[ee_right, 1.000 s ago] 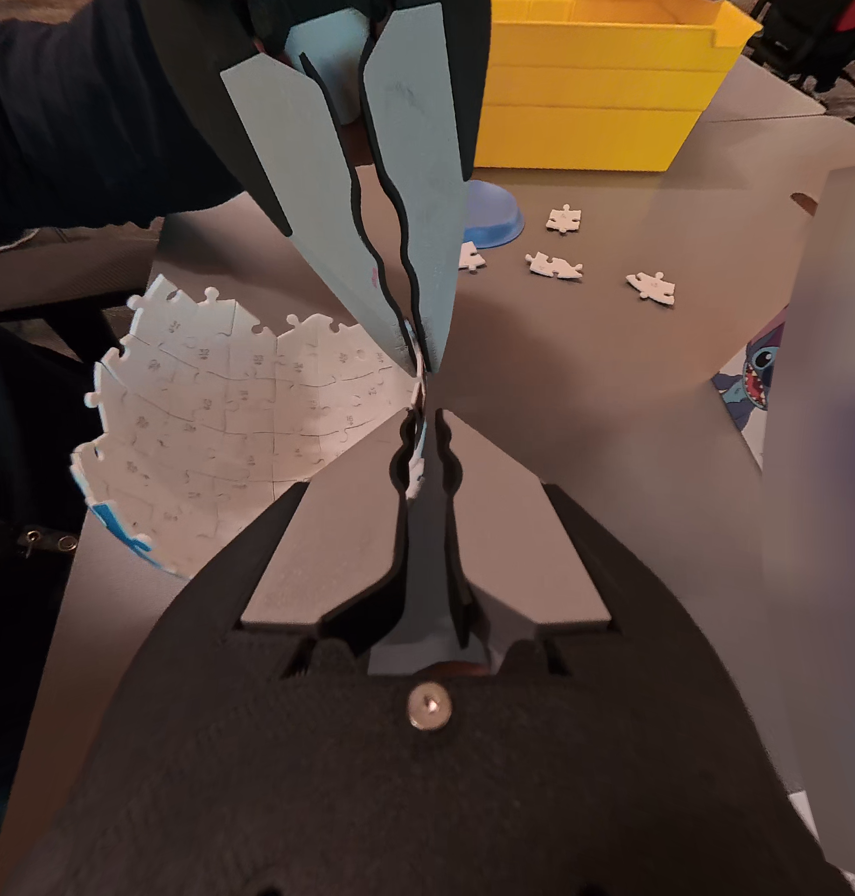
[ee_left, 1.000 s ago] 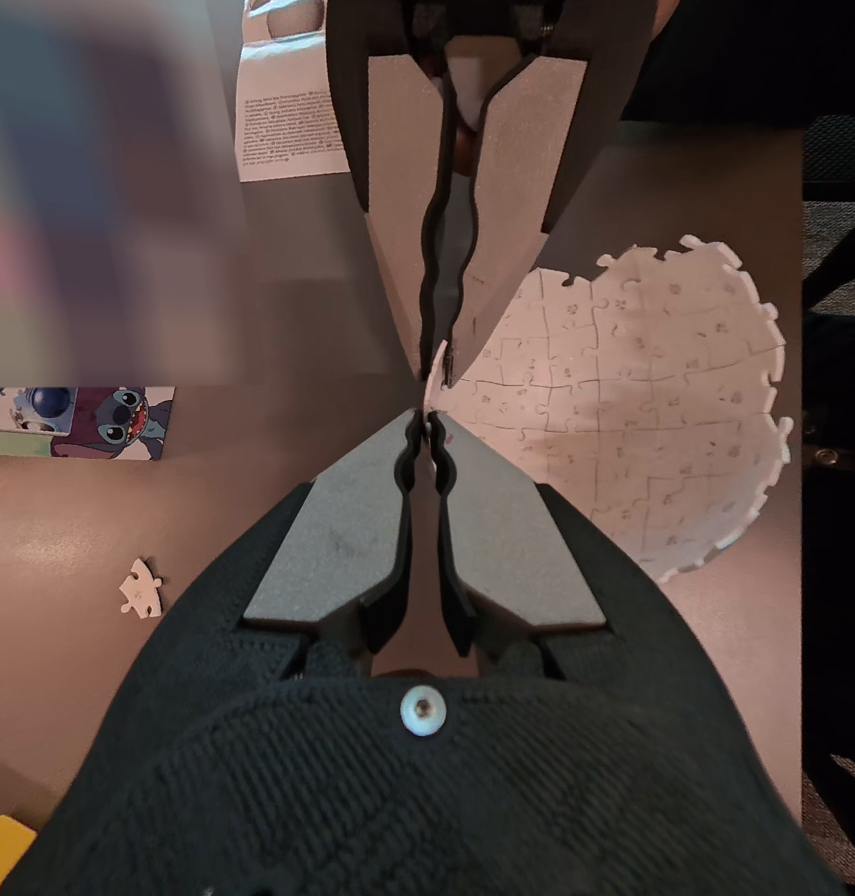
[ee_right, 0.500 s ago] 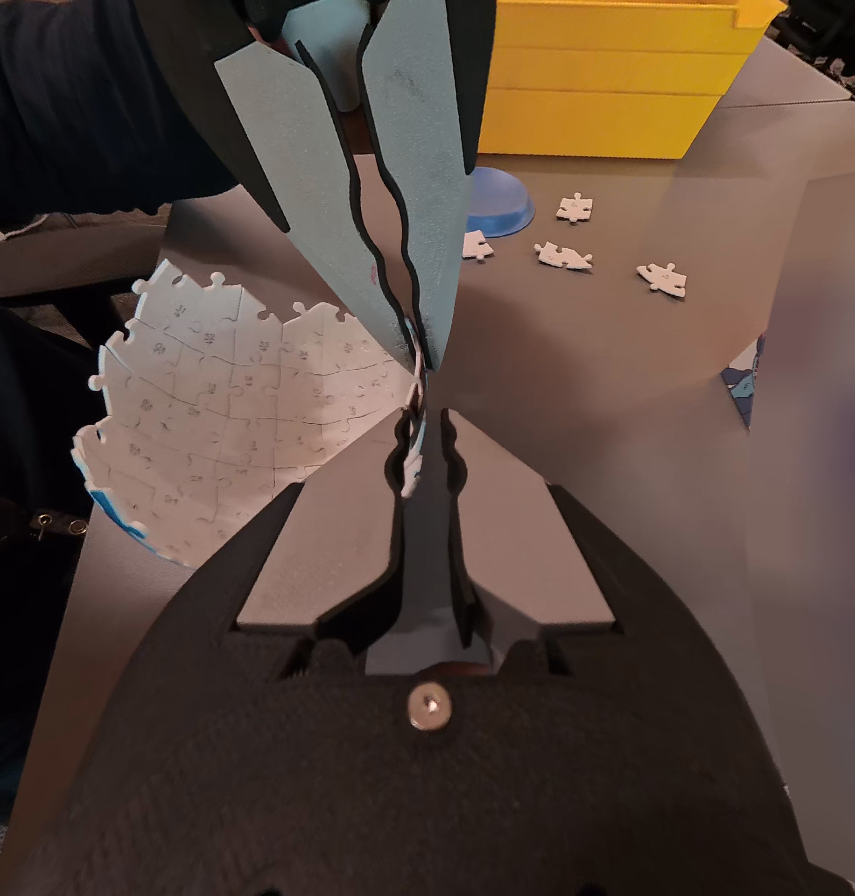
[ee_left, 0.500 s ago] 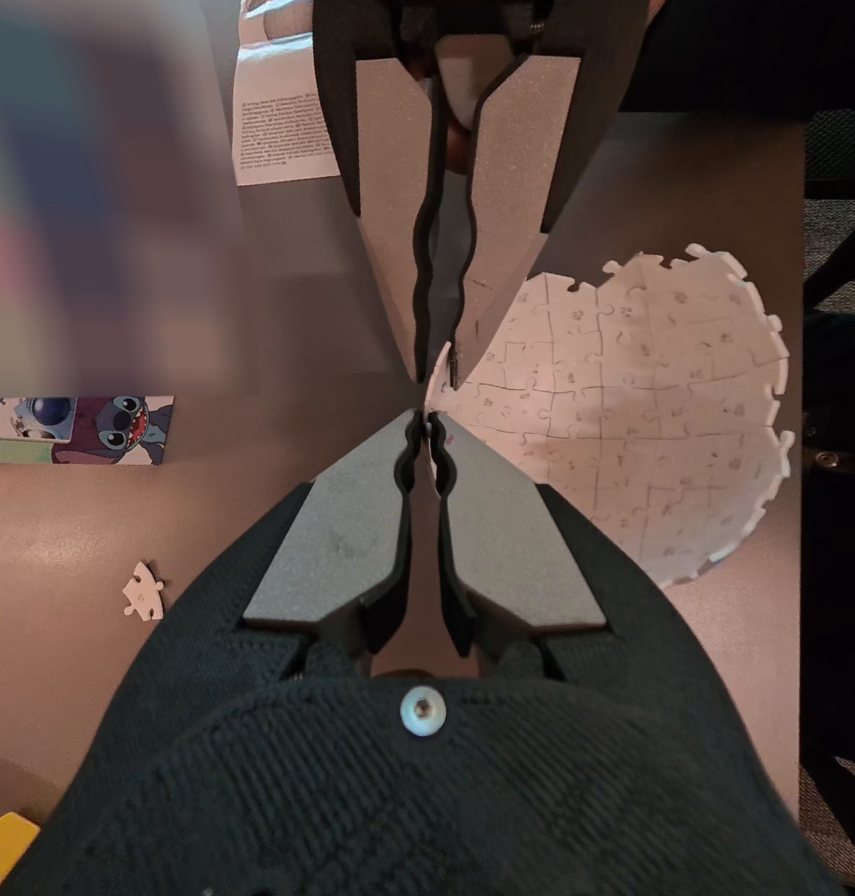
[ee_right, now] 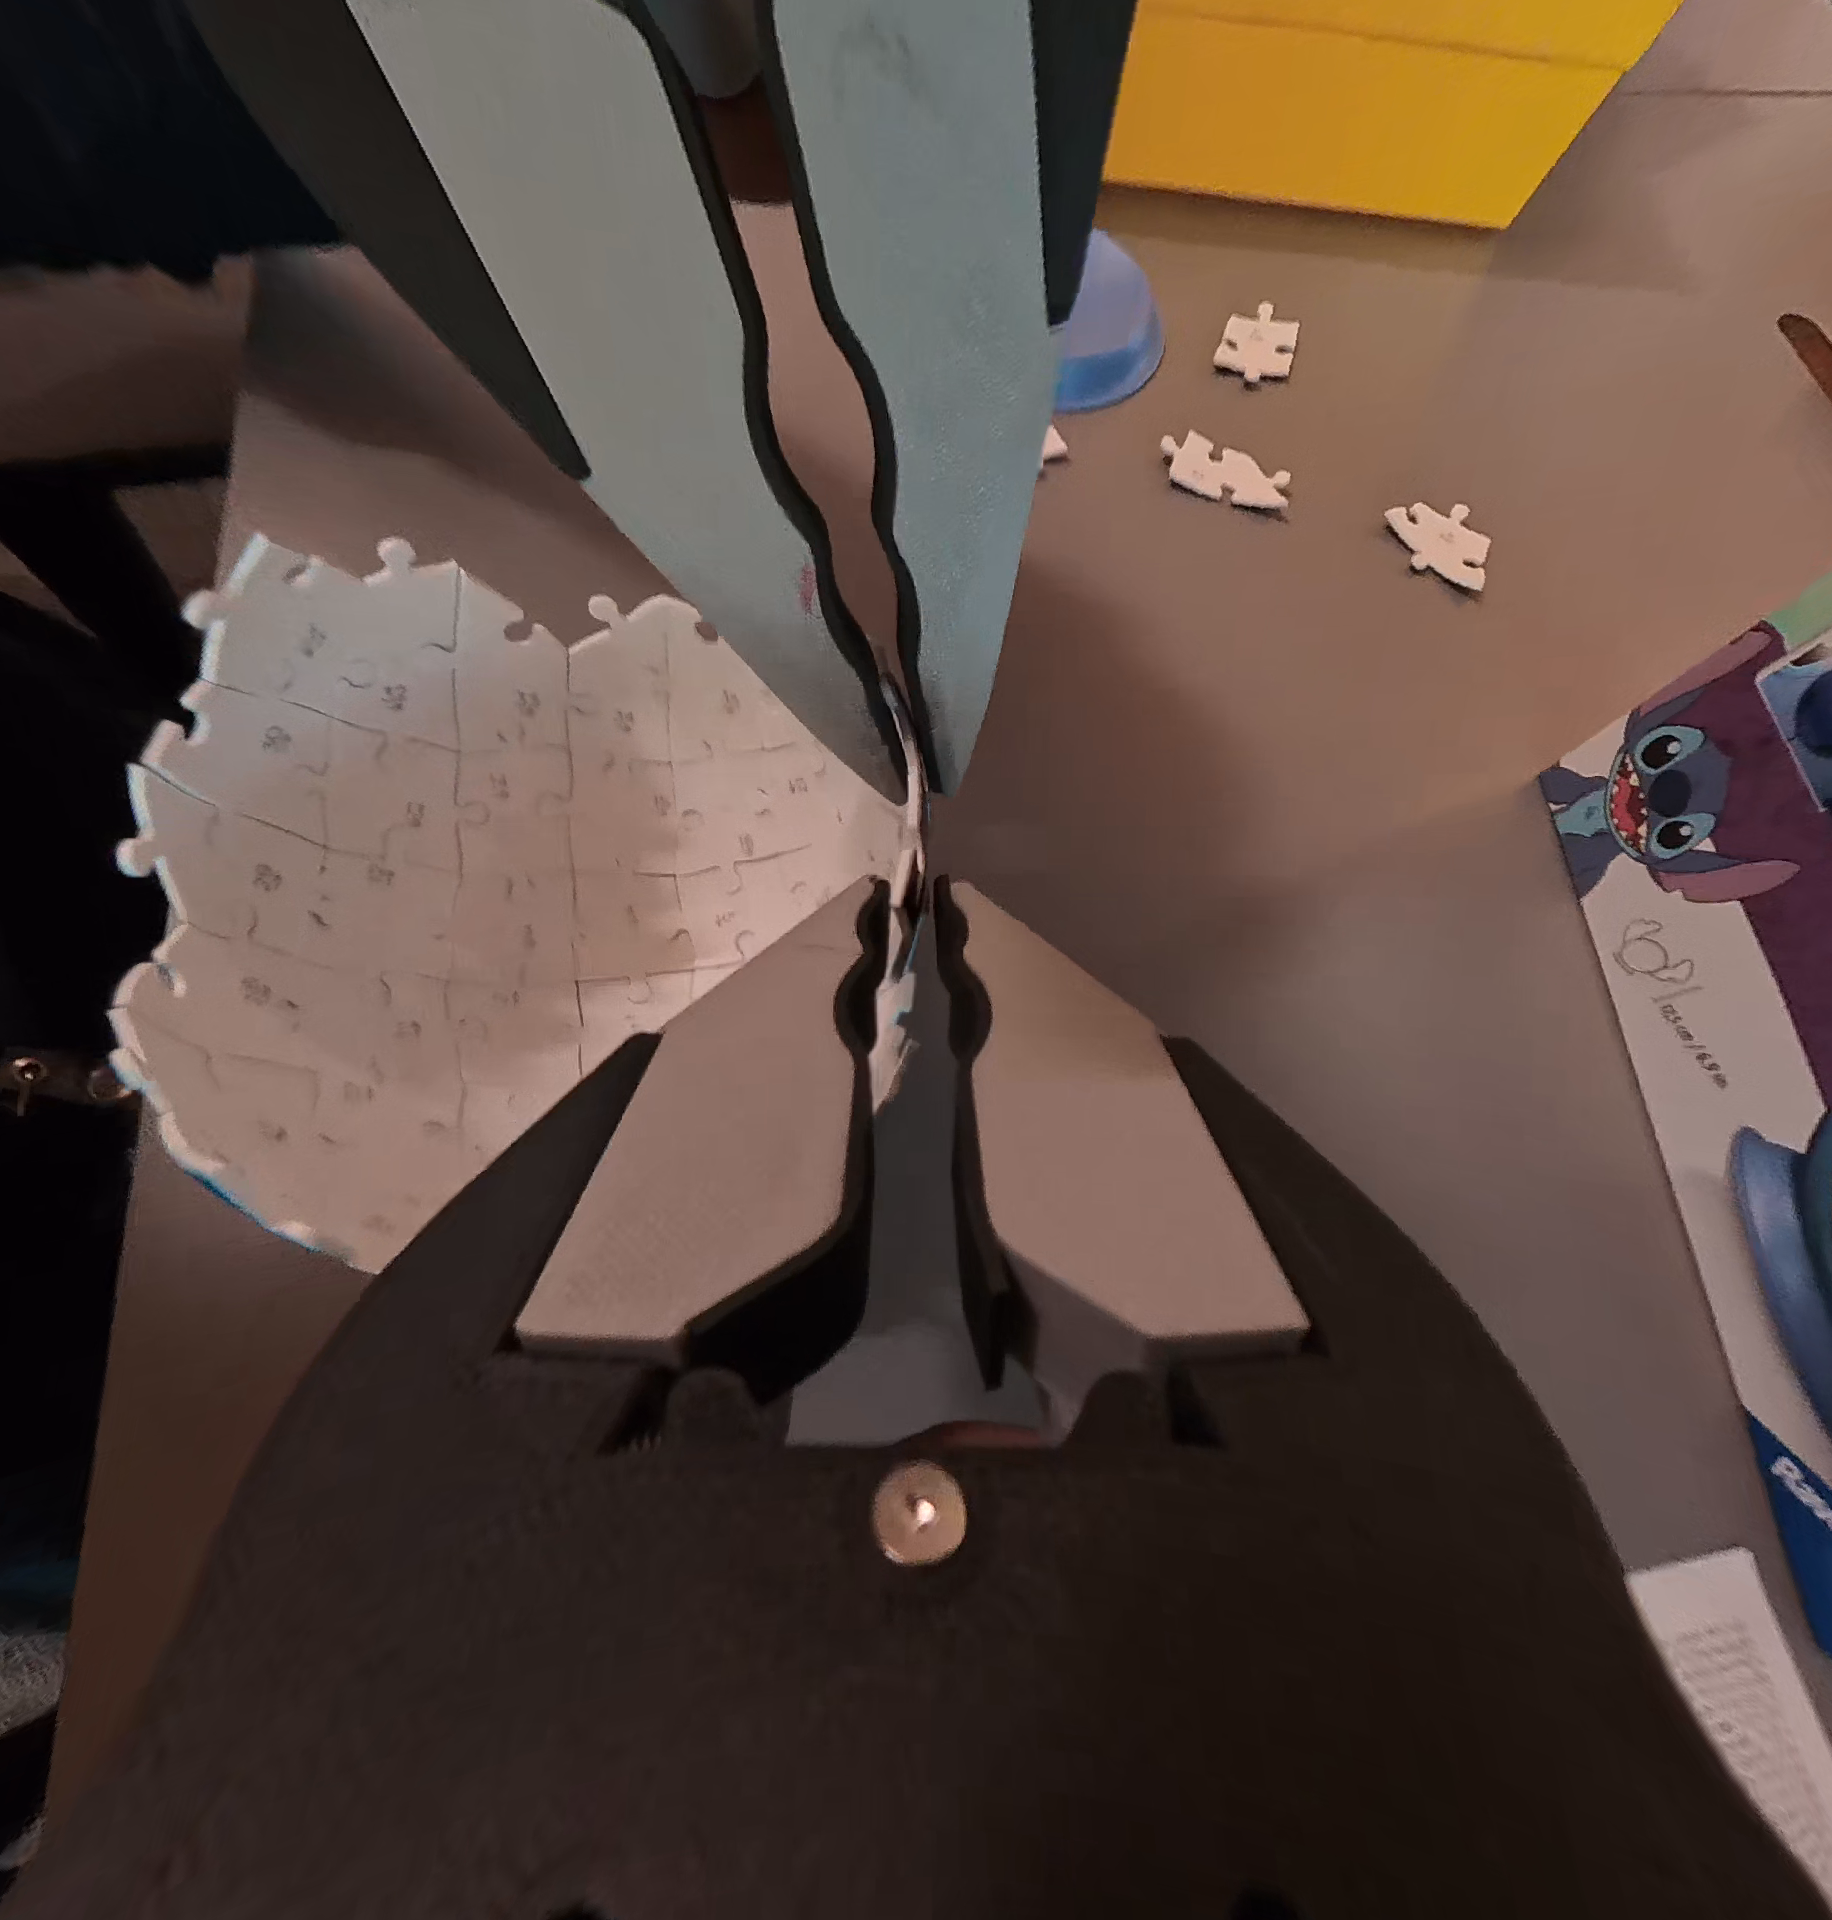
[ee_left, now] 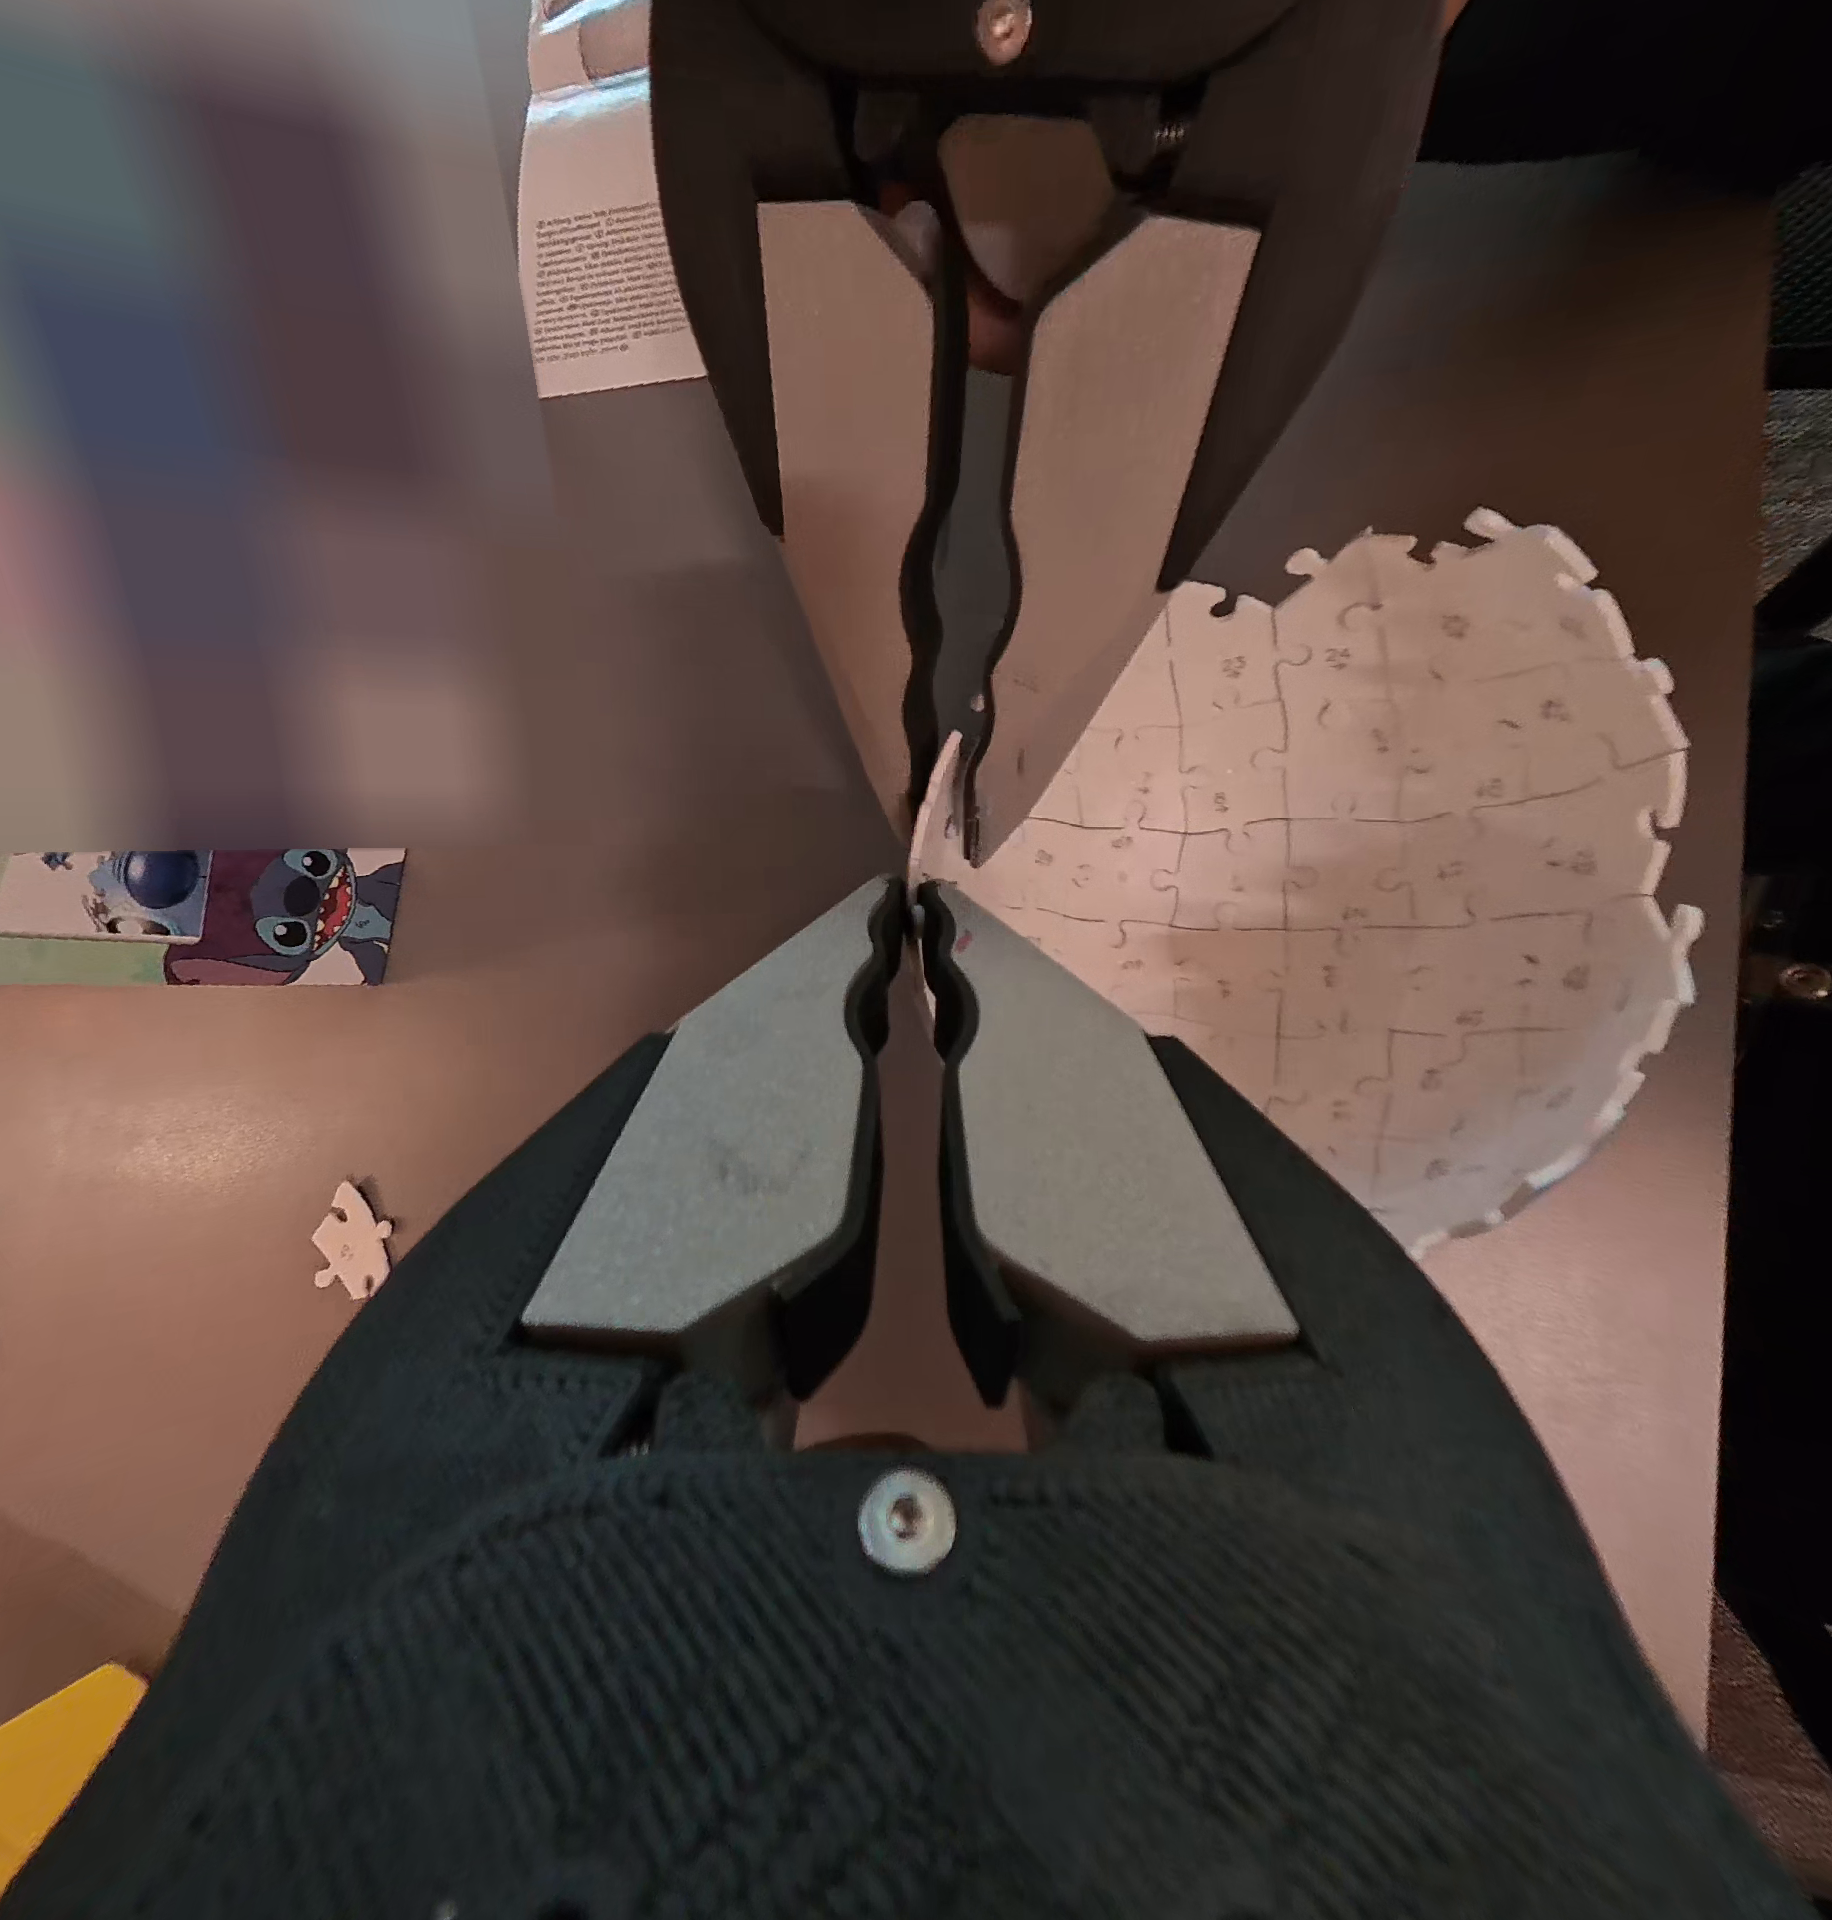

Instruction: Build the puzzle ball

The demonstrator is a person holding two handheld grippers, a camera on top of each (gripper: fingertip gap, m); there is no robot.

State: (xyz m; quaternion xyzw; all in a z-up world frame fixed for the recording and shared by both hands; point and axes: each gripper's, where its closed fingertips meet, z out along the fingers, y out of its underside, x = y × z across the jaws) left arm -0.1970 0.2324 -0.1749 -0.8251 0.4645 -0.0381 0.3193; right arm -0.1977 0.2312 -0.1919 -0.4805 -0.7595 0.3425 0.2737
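1. The puzzle ball (ee_left: 1411,883) is a half-built white bowl of joined pieces, numbered inner side towards us, held in the air over the brown surface (ee_left: 164,1195); in the right wrist view it lies to the left (ee_right: 424,852)
2. Our left tongs (ee_left: 914,902) are clenched on the bowl's rim; the right tongs (ee_left: 948,821), entering from above in this view, are clenched on the same rim just beside them, tip almost to tip
3. In the right wrist view the right tongs (ee_right: 910,902) grip the rim edge, and the left tongs (ee_right: 917,769) come down from the top; whether a separate piece is being pressed in between them we cannot tell
4. We judge the task roughly half done: the shell has an open, toothed rim, and loose pieces remain, three on the surface (ee_right: 1229,473) near a blue stand (ee_right: 1109,332) and one more (ee_left: 349,1247) beside the left tongs
5. Further out lie a yellow bin (ee_right: 1359,104), a printed leaflet (ee_left: 590,291) and the picture box (ee_right: 1722,831)
6. Against the earlier frames, both tongs remain closed on the rim, the bowl has turned slightly, and the right wrist view has swung right, revealing more of the box
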